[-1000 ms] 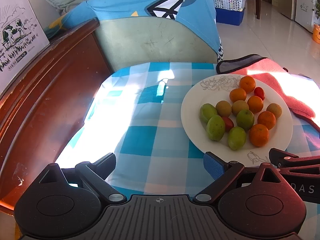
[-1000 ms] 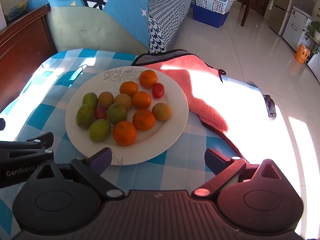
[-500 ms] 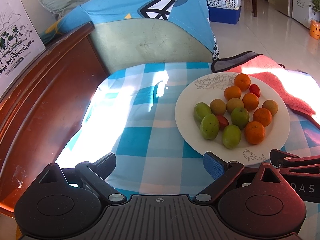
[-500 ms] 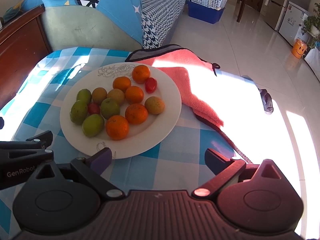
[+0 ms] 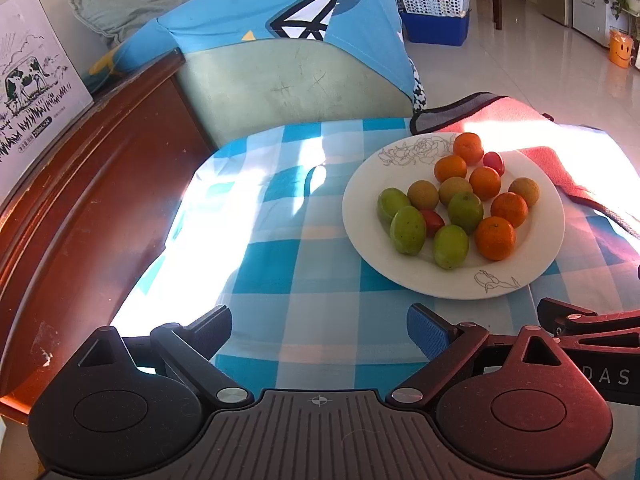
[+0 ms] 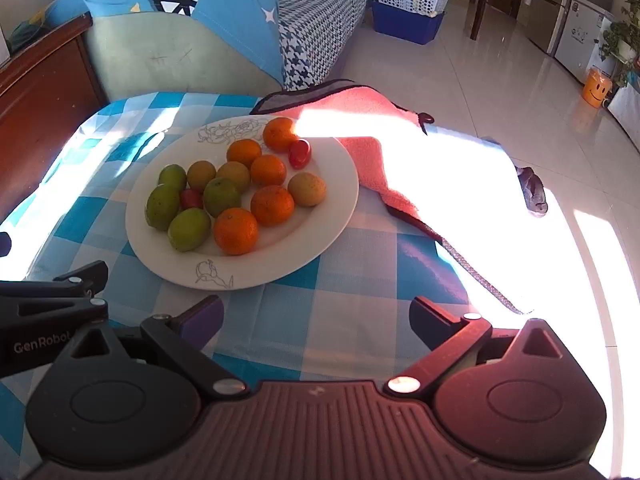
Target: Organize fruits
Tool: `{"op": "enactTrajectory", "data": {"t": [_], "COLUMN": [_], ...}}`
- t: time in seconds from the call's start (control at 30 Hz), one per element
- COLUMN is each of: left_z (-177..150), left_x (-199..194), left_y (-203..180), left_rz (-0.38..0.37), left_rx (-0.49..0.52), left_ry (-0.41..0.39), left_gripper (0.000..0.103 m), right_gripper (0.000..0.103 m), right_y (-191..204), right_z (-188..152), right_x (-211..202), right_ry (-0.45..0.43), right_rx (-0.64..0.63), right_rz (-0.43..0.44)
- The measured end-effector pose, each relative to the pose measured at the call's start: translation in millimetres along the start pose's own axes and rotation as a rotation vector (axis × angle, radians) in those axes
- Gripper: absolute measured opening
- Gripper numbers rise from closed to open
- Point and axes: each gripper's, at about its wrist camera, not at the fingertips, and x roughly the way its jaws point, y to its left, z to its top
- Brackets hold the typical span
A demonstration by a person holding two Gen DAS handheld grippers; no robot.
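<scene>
Landmark: white plate (image 5: 516,276) (image 6: 320,240), with line-drawn flowers on its rim, resting on the surface (image 5: 320,280) (image 6: 360,300) under a blue-and-white check cloth.
Fruits on plate: five orange mandarins (image 5: 495,238) (image 6: 235,231); four green fruits (image 5: 408,230) (image 6: 189,229); three yellow-brown ones (image 5: 423,195) (image 6: 307,189); two small red tomatoes (image 5: 493,162) (image 6: 299,153). All lie inside the plate rim, clustered and mostly touching.
Left gripper (image 5: 320,326): fingers spread wide, nothing between them; it hangs over bare check cloth to the near left of the plate.
Right gripper (image 6: 316,314): fingers spread wide, empty; it sits just at the near edge of the plate, its left pad (image 6: 204,314) close to the rim.
Pink towel (image 5: 520,116) (image 6: 360,108): beyond and right of the plate, its edge tucked beside the far rim.
Change since a second ago: both grippers have drawn back from the plate, which appears farther off and higher in both views; finger spread unchanged; no fruit has shifted.
Backdrop: green sofa arm (image 5: 288,84) under a blue cover, beyond the plate.
</scene>
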Motion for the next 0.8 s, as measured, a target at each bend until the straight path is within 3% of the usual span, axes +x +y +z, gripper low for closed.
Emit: {"op": "enactTrajectory", "data": {"t": [0.3,0.8], "left_z": [-36,-68], "left_x": [-19,-35], "left_y": [13,53], "left_rz": [-0.034,-0.058], "left_rx": [-0.049,-0.174], "left_ry": [0.022,0.049], "left_gripper": [0.096,0.096], "right_gripper": [0.099,0.102], "right_y": [8,59], "right_z": [-39,-104], "right_x": [-18,-20], "right_ry": [-0.039,-0.164], "right_rx": [-0.021,-0.284], "right_rz": [0.044,0.201]}}
